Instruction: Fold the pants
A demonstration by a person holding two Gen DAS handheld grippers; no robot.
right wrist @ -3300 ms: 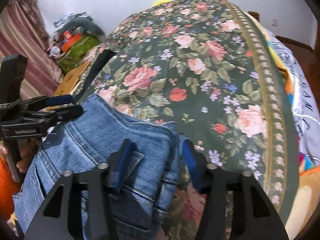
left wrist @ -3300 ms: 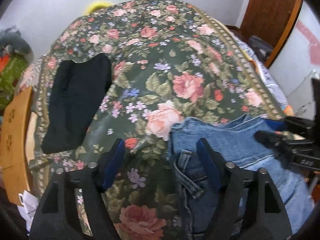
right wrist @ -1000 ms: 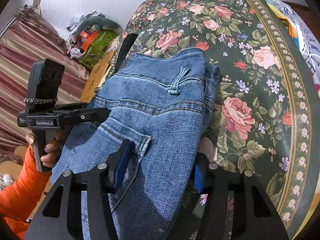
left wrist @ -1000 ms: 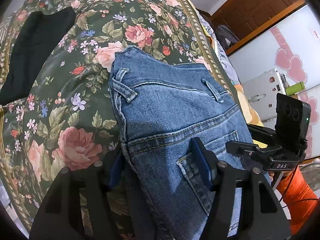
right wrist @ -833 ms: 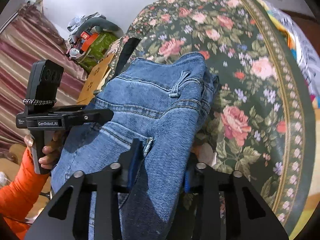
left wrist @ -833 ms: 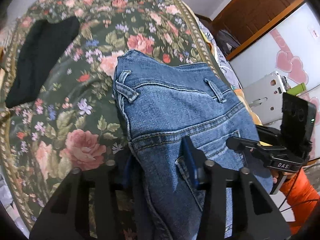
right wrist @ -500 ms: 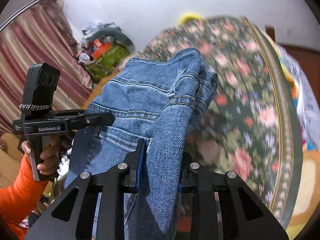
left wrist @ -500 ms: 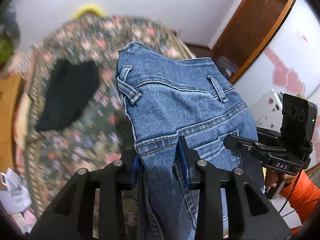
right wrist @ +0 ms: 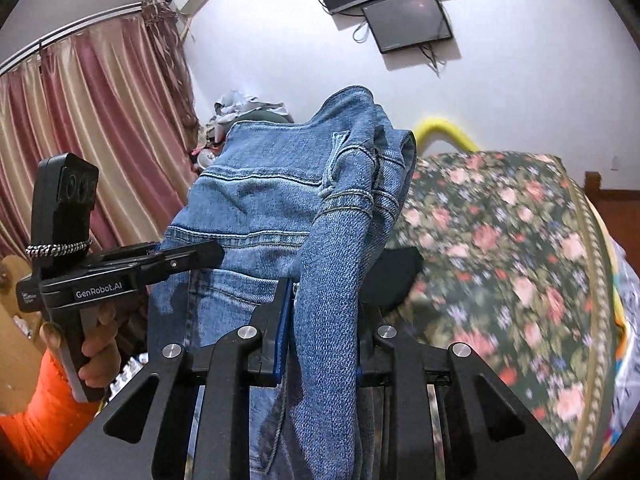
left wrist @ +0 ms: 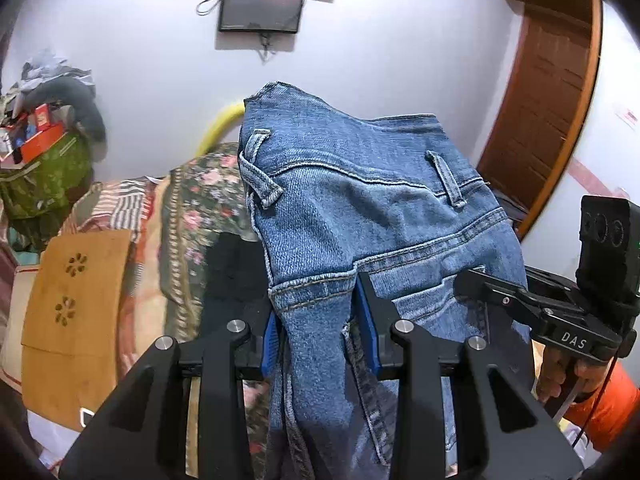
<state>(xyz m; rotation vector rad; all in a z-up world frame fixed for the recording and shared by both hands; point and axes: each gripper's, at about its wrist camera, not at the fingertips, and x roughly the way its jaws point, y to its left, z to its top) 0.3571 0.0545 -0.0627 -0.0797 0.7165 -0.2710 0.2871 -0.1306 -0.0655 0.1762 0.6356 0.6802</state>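
Observation:
The blue jeans (left wrist: 360, 208) hang in the air above the bed, waistband up, back pocket side facing the cameras. My left gripper (left wrist: 318, 320) is shut on one side edge of the jeans below the waistband. My right gripper (right wrist: 322, 328) is shut on the other side edge of the jeans (right wrist: 280, 200). Each gripper shows in the other's view: the right one (left wrist: 500, 296) and the left one (right wrist: 176, 260). The legs hang below and are hidden.
The bed with the floral cover (right wrist: 500, 260) lies below, with a black garment (left wrist: 228, 272) on it. A wooden board (left wrist: 68, 292) stands at the bed's left. Clutter pile (left wrist: 40, 152), curtains (right wrist: 100, 140), wall screen (left wrist: 260, 8) and wooden door (left wrist: 540, 100) surround.
Both grippers closed on the jeans' sides and lifted them off the bed; the views swung up from the bed towards the wall.

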